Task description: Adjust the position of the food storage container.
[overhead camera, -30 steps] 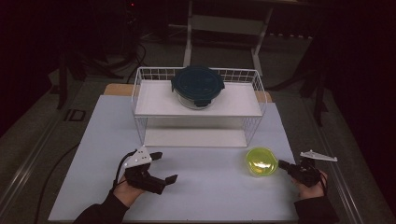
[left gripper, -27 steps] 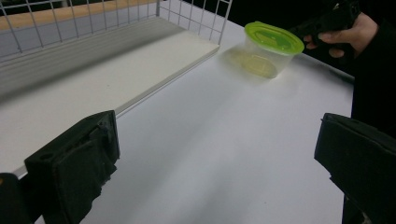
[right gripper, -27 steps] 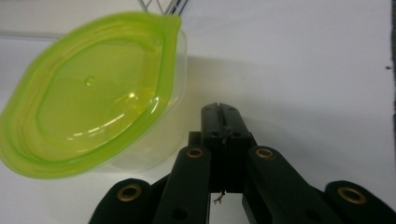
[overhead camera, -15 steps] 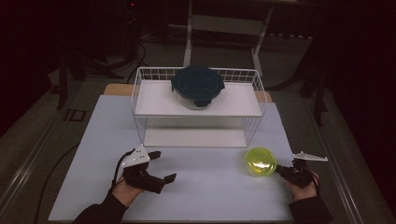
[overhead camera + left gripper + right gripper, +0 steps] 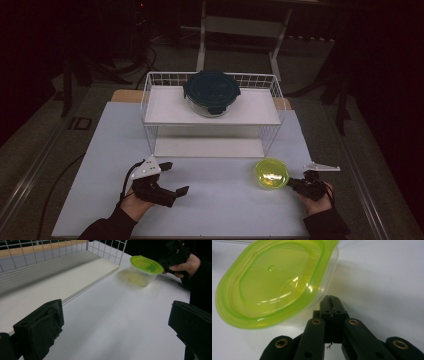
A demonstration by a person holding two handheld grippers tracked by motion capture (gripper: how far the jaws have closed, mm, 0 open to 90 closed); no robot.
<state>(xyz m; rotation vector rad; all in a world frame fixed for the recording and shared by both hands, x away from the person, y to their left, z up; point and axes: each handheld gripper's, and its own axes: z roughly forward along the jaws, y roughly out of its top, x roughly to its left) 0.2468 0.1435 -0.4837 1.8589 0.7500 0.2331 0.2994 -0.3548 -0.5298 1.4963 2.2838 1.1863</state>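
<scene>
Lower right of the high view, the right gripper [image 5: 296, 184], jaws together, noses the green-lidded tub [image 5: 272, 174]; nothing gripped yet. The left gripper [image 5: 172, 178] gapes, idle.

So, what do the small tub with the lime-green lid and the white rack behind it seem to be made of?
The small tub with the lime-green lid looks like thin plastic: glossy, translucent lid, with highlights, on a clear, cloudy body. The white wire rack seems to be coated metal wire, as its thin white grid shows; its flat matte white shelves could be painted board or plastic.
</scene>
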